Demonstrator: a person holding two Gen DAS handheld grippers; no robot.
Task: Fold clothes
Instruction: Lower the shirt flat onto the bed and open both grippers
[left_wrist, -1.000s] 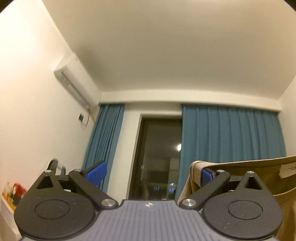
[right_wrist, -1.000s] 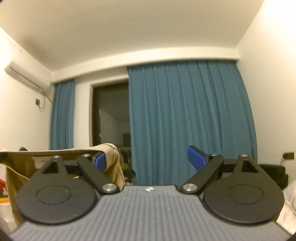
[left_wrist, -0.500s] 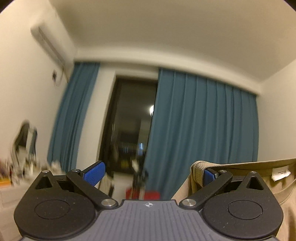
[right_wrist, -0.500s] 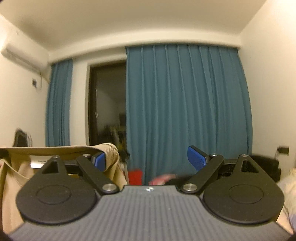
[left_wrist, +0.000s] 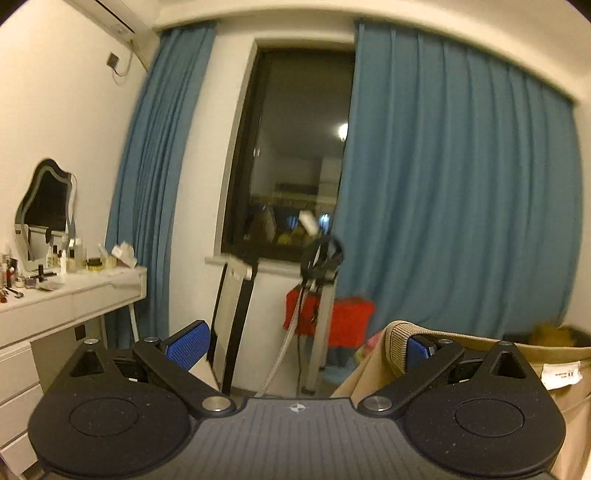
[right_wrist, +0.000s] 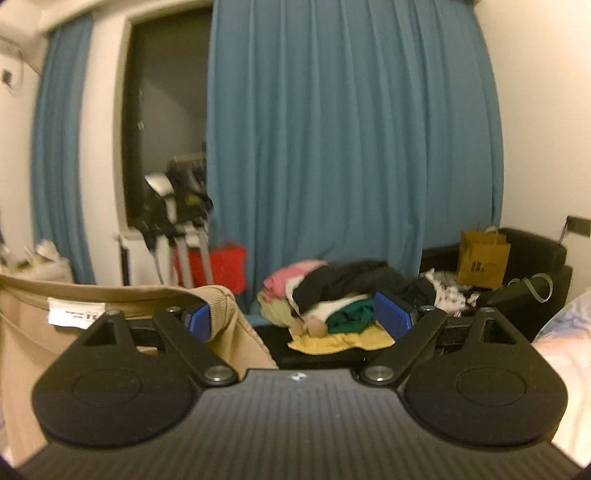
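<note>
Behind both tools, garment (right_wrist: 122, 295) mostly cut off

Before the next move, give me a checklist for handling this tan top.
1. Left gripper clamped on the tan top: not ok. The jaws are wide open and the ribbed collar only hooks over one finger.
2. Right gripper clamped: not ok, for the same reason.
3. Neckline spanned between both grippers, white label showing: ok.
4. Body and sleeves hanging untangled: cannot tell, they are below view.
5. Surface free for laying it down: cannot tell. Only the clothes pile shows ahead.
</note>
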